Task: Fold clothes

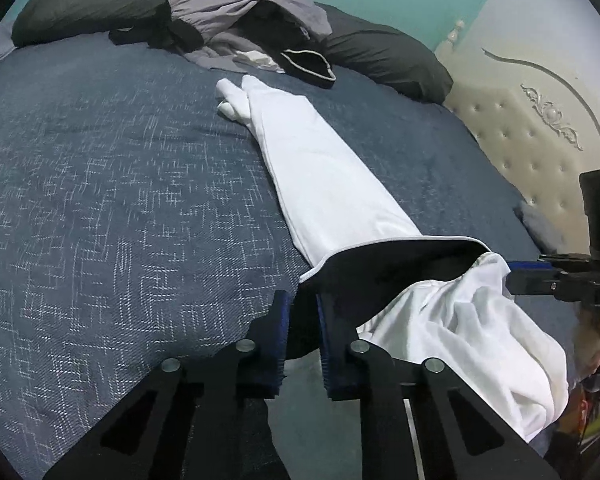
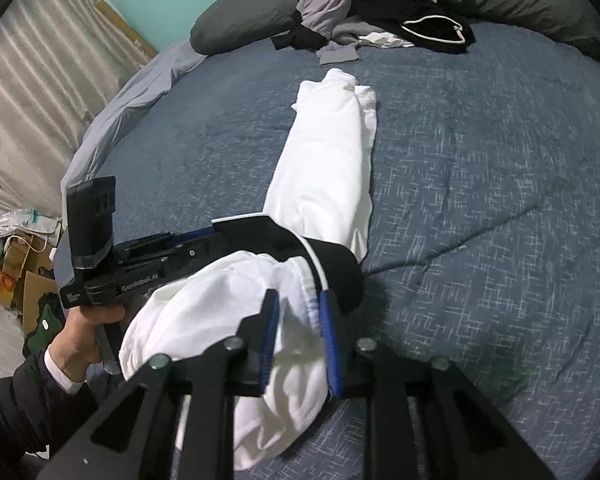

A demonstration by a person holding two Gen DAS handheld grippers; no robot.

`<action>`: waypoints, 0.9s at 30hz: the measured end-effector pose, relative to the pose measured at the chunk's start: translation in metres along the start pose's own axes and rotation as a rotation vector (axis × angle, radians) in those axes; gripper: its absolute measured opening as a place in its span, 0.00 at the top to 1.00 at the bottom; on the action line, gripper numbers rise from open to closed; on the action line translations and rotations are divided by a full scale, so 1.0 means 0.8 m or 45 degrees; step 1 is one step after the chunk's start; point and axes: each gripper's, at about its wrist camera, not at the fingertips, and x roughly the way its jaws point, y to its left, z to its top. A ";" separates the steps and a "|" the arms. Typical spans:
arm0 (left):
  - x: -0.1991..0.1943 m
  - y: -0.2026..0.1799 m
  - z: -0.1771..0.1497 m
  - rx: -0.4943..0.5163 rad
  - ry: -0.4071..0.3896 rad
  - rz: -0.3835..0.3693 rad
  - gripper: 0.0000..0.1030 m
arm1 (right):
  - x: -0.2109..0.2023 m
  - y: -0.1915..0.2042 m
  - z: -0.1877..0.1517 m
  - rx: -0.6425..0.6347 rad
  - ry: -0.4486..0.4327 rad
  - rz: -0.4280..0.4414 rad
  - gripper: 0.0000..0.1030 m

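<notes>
White trousers (image 1: 332, 184) | both tongs angled down, apparently pinching waistband (image 1: 400, 256)

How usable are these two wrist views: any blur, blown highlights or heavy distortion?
Left wrist view: strong fisheye bowing with dark corners; the white garment is overexposed and shows few folds; the blue bedspread is slightly soft. Right wrist view: same curvature; the garment is again washed out near the right gripper.

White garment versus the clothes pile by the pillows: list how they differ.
The white garment lies stretched long down the blue bedspread; the clothes pile is a crumpled heap of grey and black. The garment's near end is pinched by the left gripper and right gripper; the pile lies untouched. Both rest on the bed.
</notes>
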 end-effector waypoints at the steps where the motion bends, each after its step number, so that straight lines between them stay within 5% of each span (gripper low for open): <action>1: -0.001 -0.001 0.000 0.004 -0.002 -0.002 0.86 | -0.001 0.001 0.000 -0.007 -0.001 -0.007 0.85; 16: -0.058 0.013 0.005 -0.012 -0.100 0.009 0.96 | -0.022 0.023 0.005 -0.112 -0.050 0.003 0.93; 27: -0.050 0.023 0.001 -0.049 -0.078 0.012 0.96 | 0.002 0.045 -0.003 -0.177 0.051 0.006 0.91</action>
